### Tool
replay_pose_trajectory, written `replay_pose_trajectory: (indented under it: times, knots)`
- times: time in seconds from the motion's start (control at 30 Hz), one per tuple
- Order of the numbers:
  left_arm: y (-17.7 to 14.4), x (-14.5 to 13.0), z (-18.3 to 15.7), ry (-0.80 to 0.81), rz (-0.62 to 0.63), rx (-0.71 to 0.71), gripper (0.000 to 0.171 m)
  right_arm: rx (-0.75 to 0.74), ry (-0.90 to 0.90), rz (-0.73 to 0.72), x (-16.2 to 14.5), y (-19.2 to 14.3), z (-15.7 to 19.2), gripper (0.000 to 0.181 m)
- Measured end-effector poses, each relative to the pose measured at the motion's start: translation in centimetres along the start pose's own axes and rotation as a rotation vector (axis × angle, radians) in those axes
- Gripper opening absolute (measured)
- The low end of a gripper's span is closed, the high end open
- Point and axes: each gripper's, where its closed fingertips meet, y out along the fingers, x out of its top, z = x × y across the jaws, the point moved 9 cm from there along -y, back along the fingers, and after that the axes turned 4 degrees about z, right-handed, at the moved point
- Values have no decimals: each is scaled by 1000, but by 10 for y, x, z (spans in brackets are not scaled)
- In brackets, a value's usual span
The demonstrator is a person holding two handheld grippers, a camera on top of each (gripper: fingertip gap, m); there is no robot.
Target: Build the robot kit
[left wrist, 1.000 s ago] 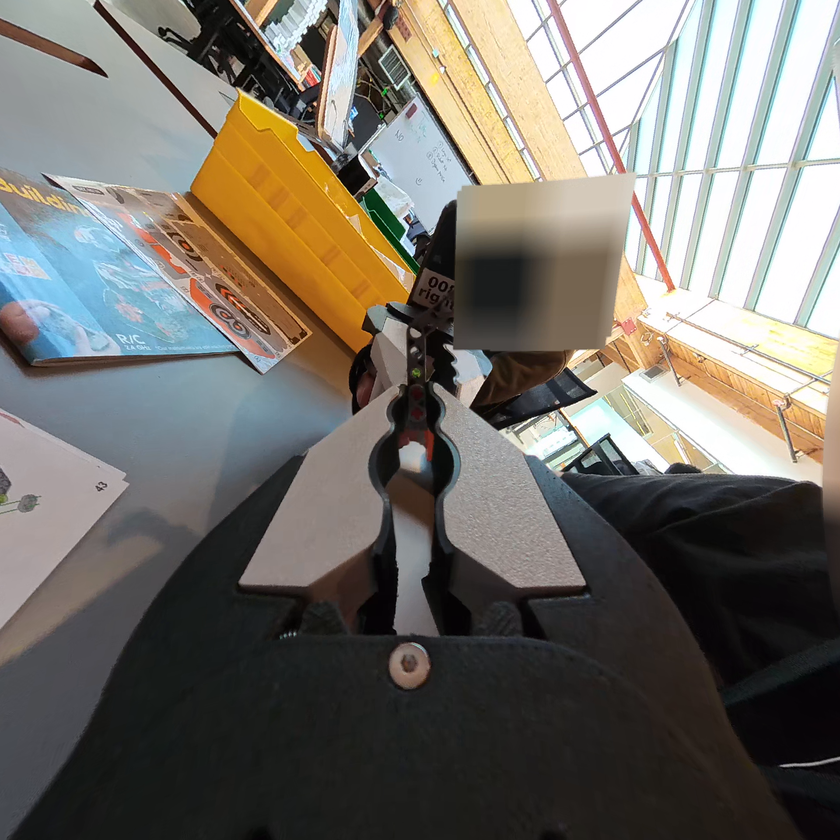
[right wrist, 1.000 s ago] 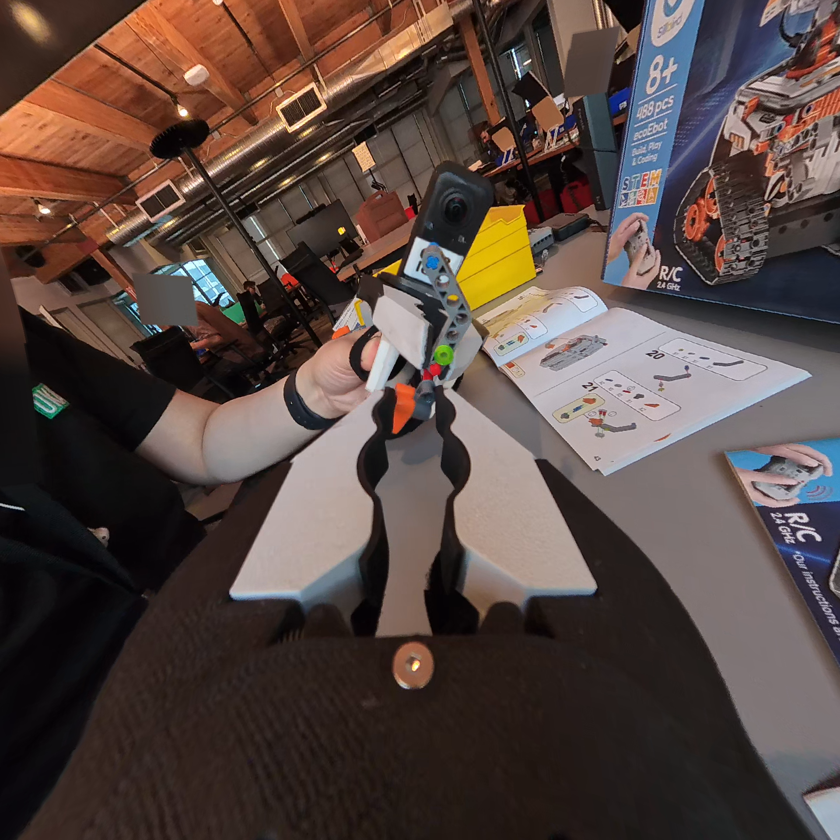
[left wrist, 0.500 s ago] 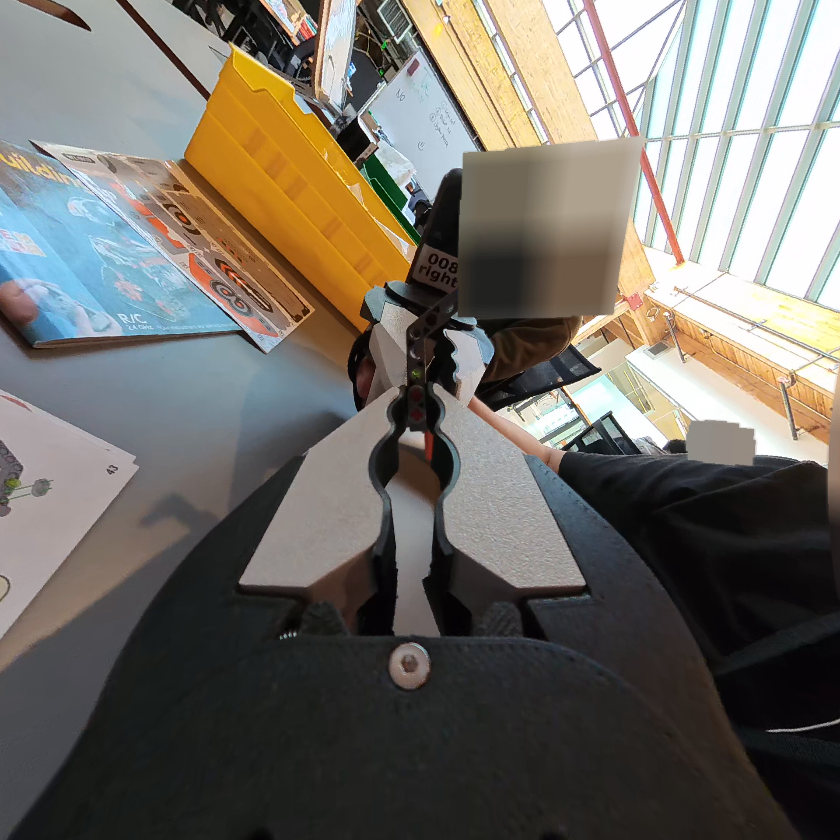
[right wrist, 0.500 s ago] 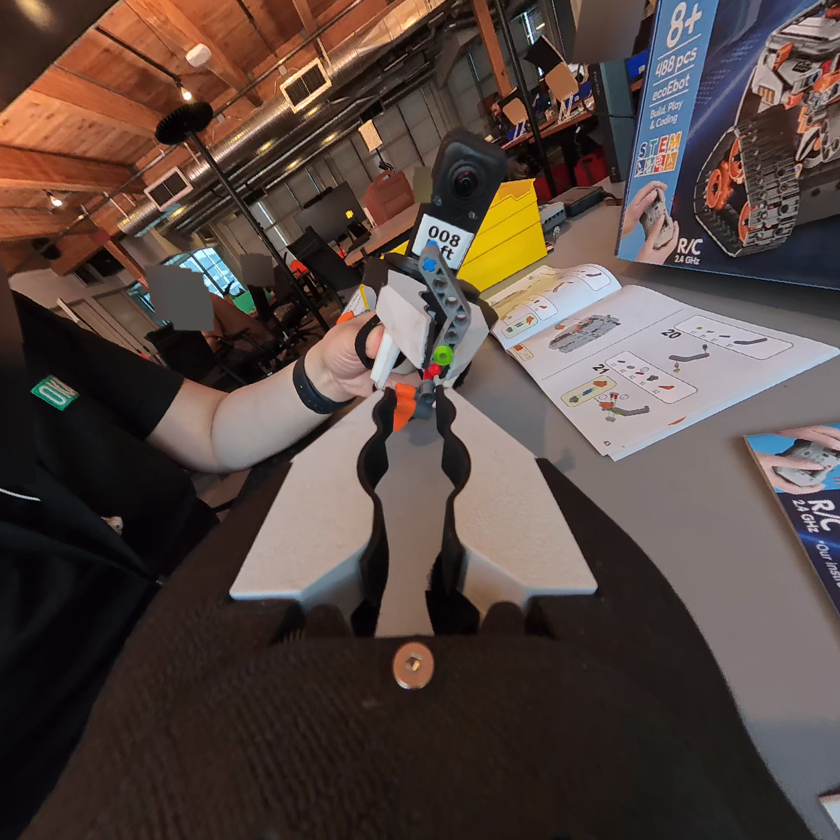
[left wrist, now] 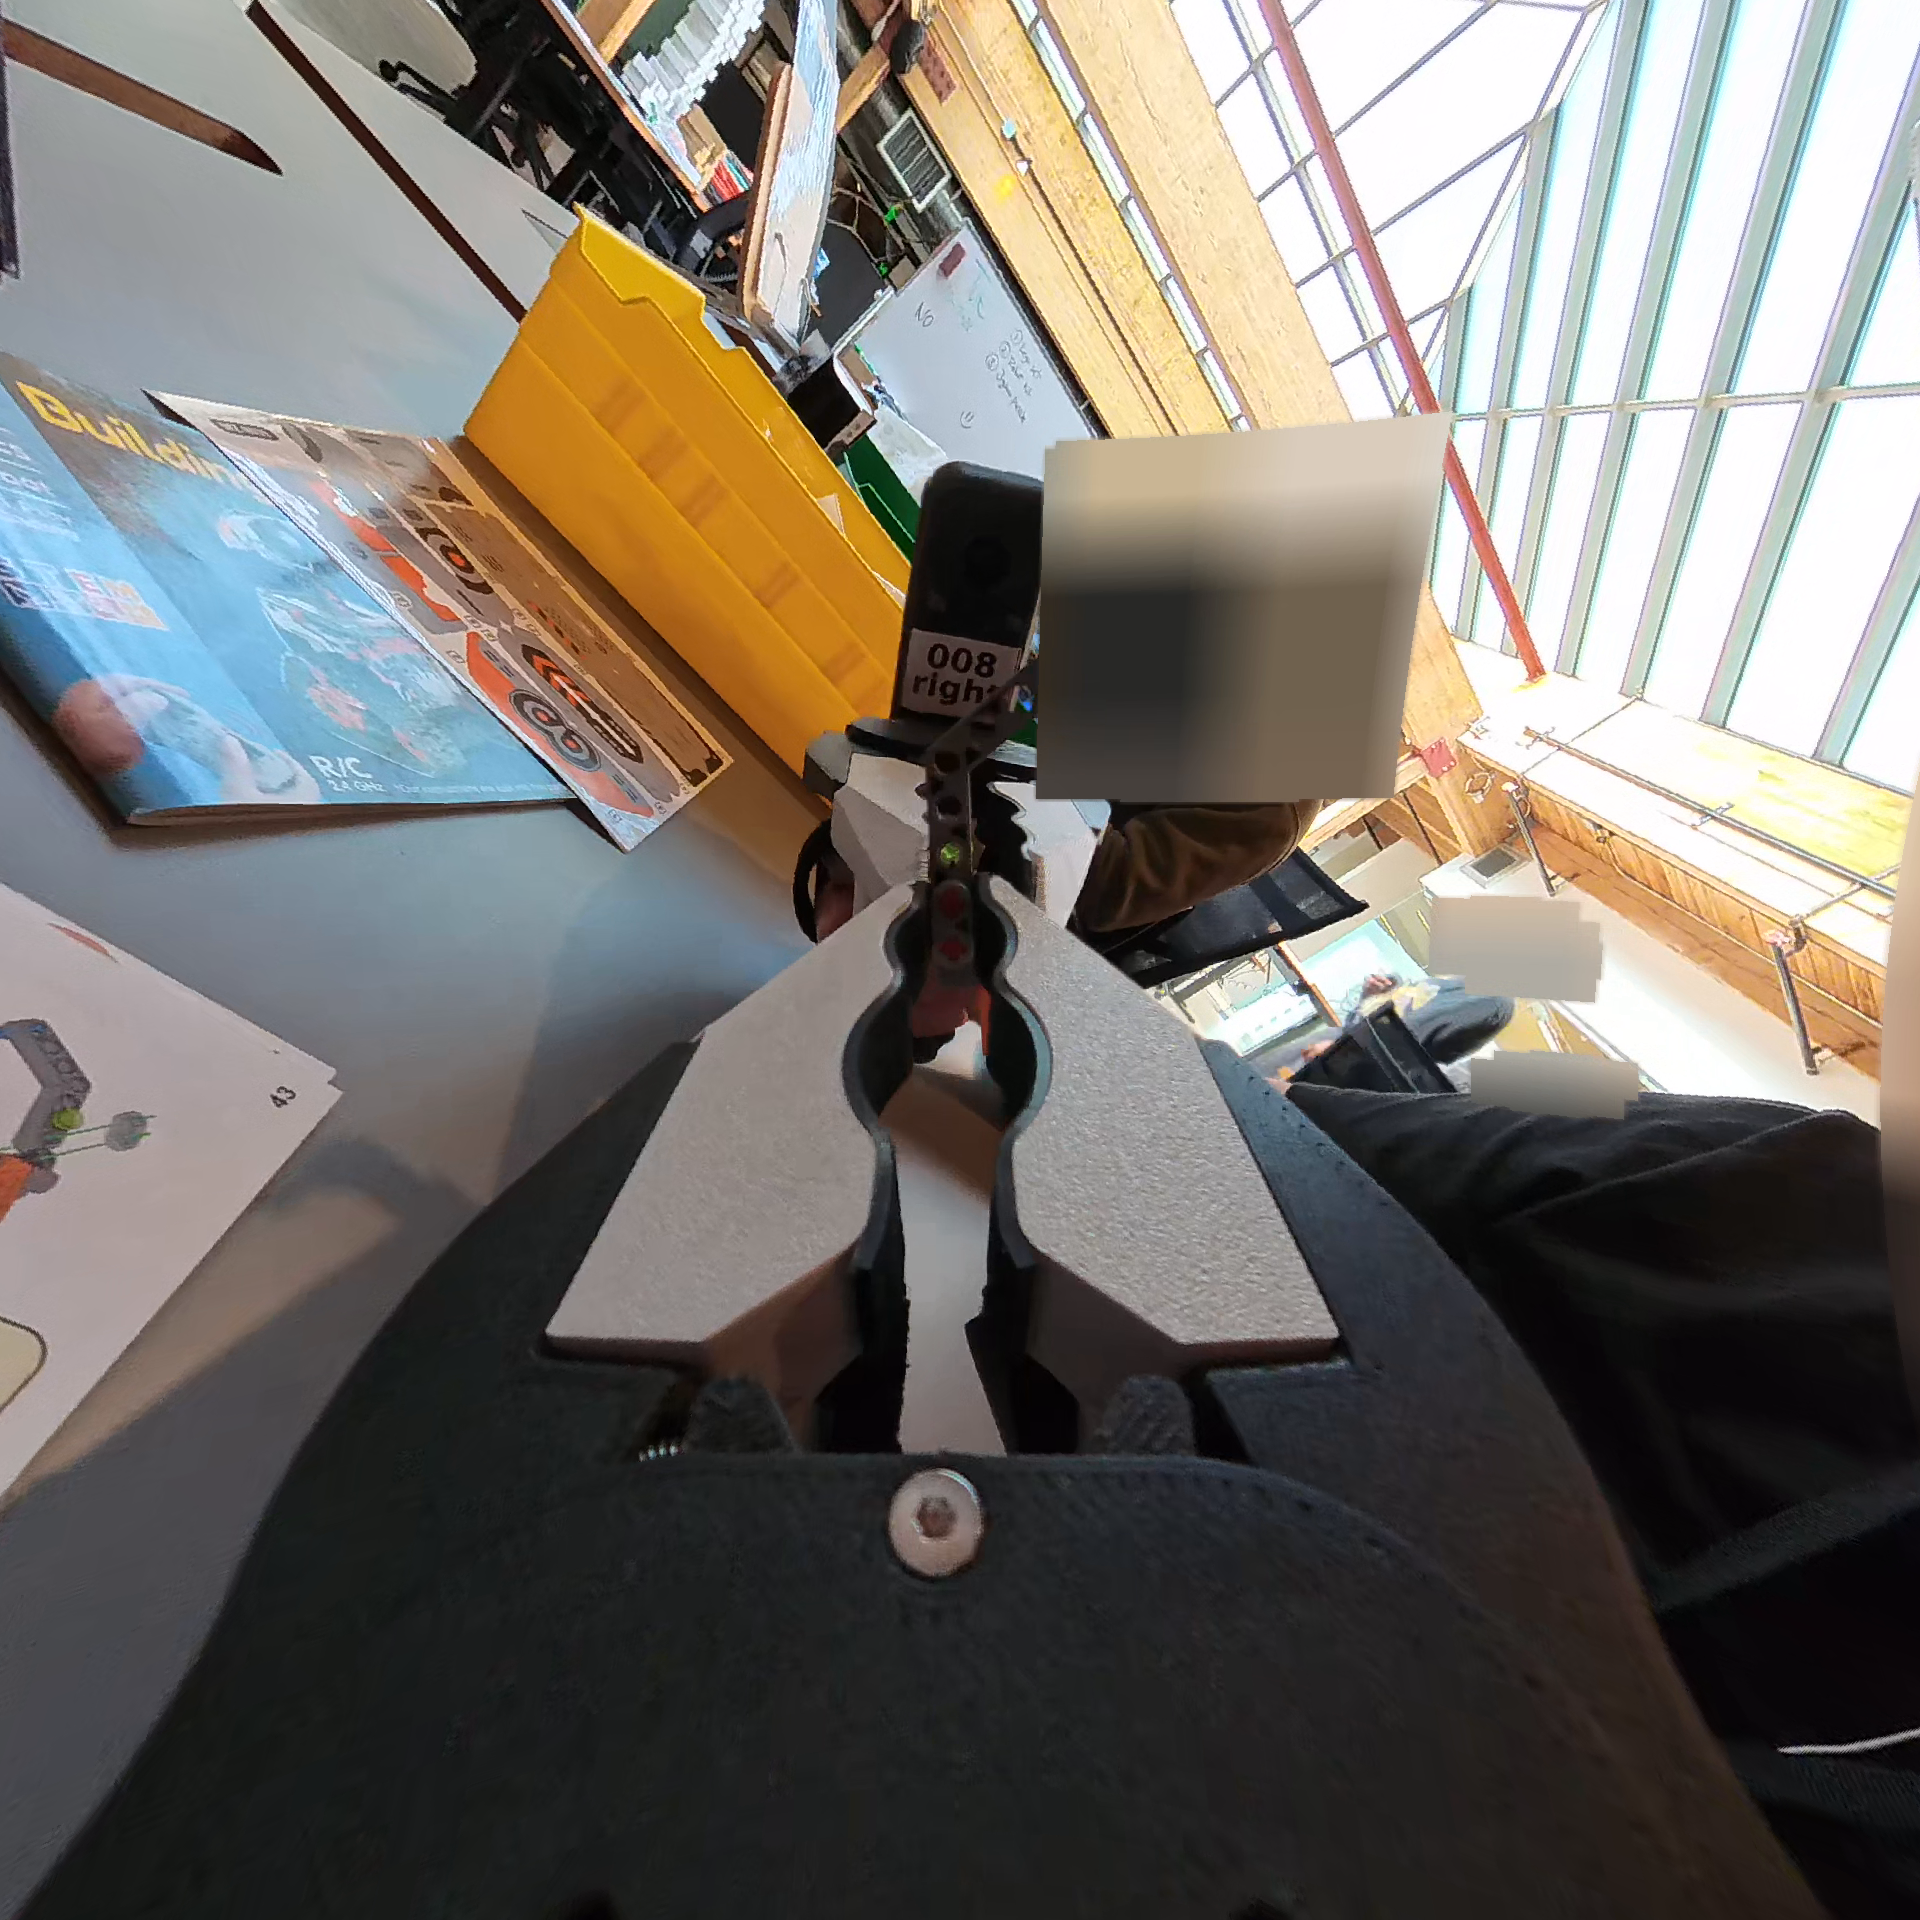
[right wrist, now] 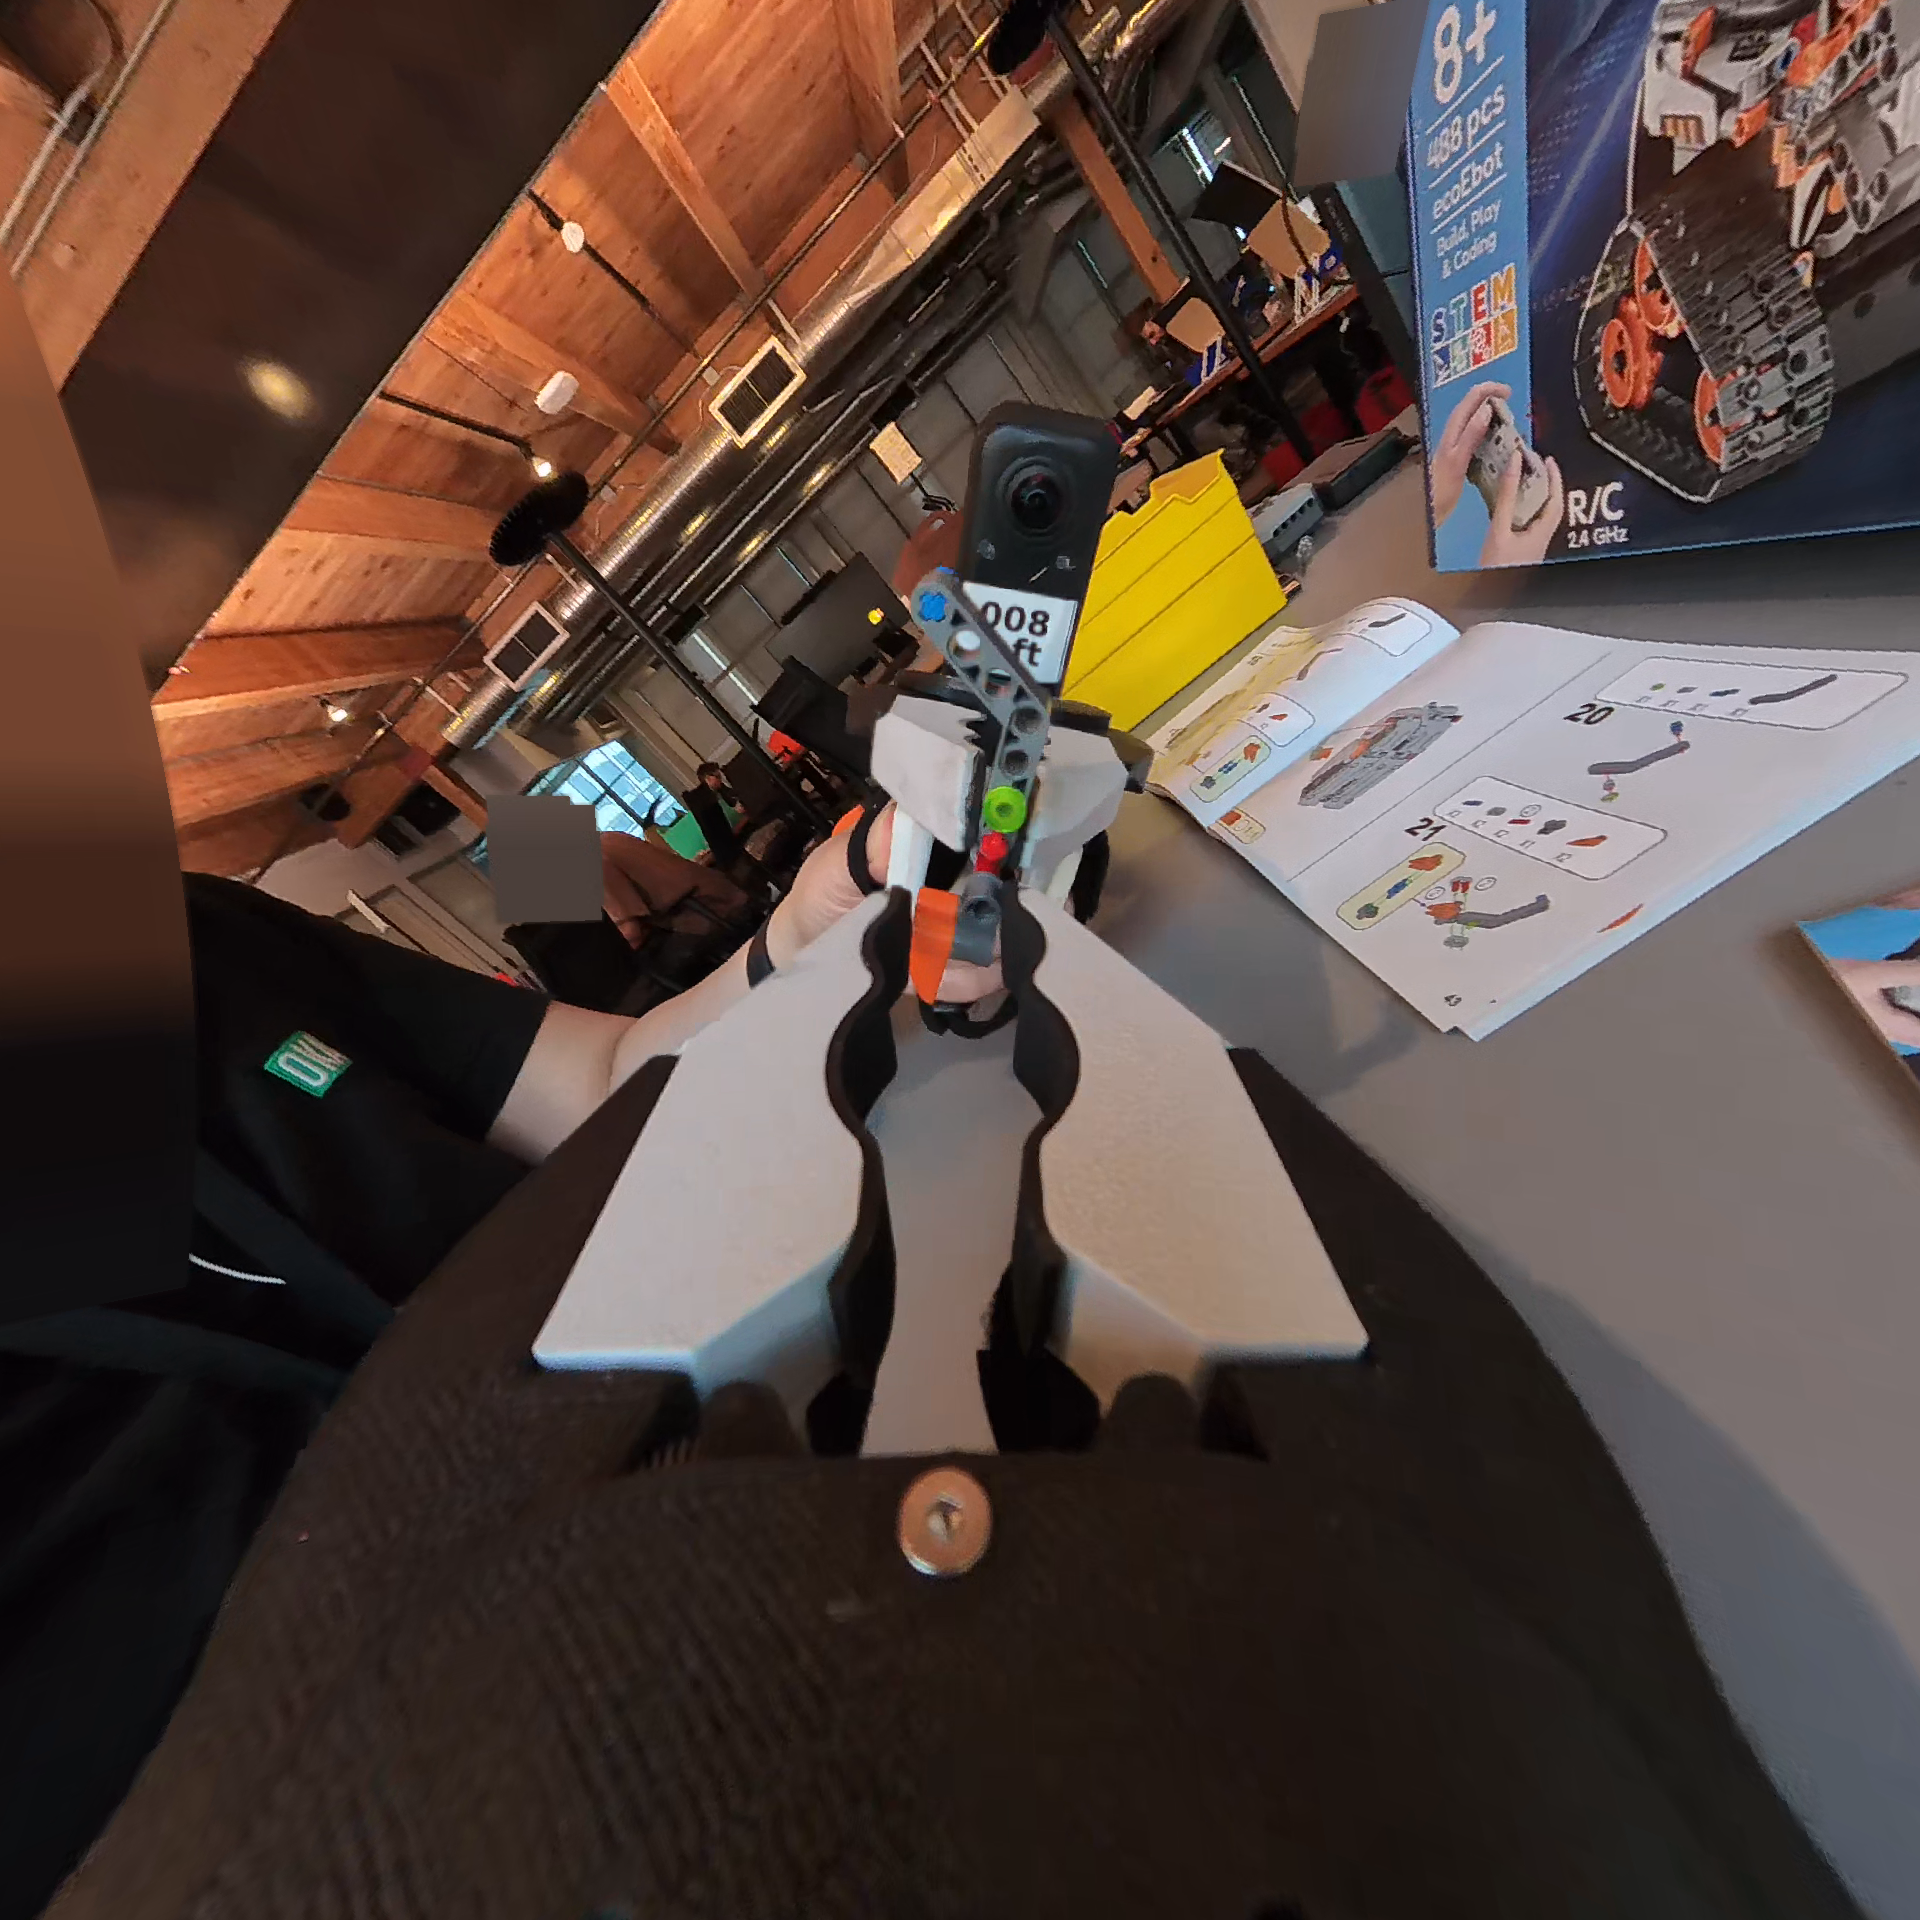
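A small toy-brick assembly hangs in the air between my two grippers, which face each other tip to tip. It is a bent grey beam (right wrist: pixel 1003 717) with a blue pin (right wrist: pixel 932 603), a green pin (right wrist: pixel 1004 803), a red axle, a grey connector and an orange piece (right wrist: pixel 932 935). My right gripper (right wrist: pixel 958 920) is shut on the lower end, at the orange piece and connector. My left gripper (left wrist: pixel 951 920) is shut on the beam (left wrist: pixel 954 800), by the red pins. Each gripper shows in the other's view: the left (right wrist: pixel 992 800), the right (left wrist: pixel 940 831).
Below is a grey table (right wrist: pixel 1558 1195) with an open instruction booklet (right wrist: pixel 1507 810), a blue booklet (left wrist: pixel 208 623), a sticker sheet (left wrist: pixel 499 623), a yellow bin (left wrist: pixel 675 499) and a tall toy box (right wrist: pixel 1683 281). A person's bare forearm (right wrist: pixel 582 1039) and dark sleeve (left wrist: pixel 1558 1299) are close by. The tips of both grippers are at nearly the same place.
Both grippers have stayed clamped on the assembly. The pair has swung slightly together, so the table items and the box have shifted a little in both views.
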Motion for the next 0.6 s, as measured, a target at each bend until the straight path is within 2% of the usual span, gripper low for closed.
replay_pose_trajectory:
  times: [0.3, 0.37, 0.6]
  knots:
    - [0, 1, -2, 19, 1, 4, 5, 37, 73, -19, 0, 0, -2, 15]
    - [1, 1, -3, 22, 1, -3, 5, 35, 88, -25, 0, -1, -3, 8]
    - [2, 0, -4, 34, -2, 4, 5, 1, 45, -12, 1, -2, -2, 6]
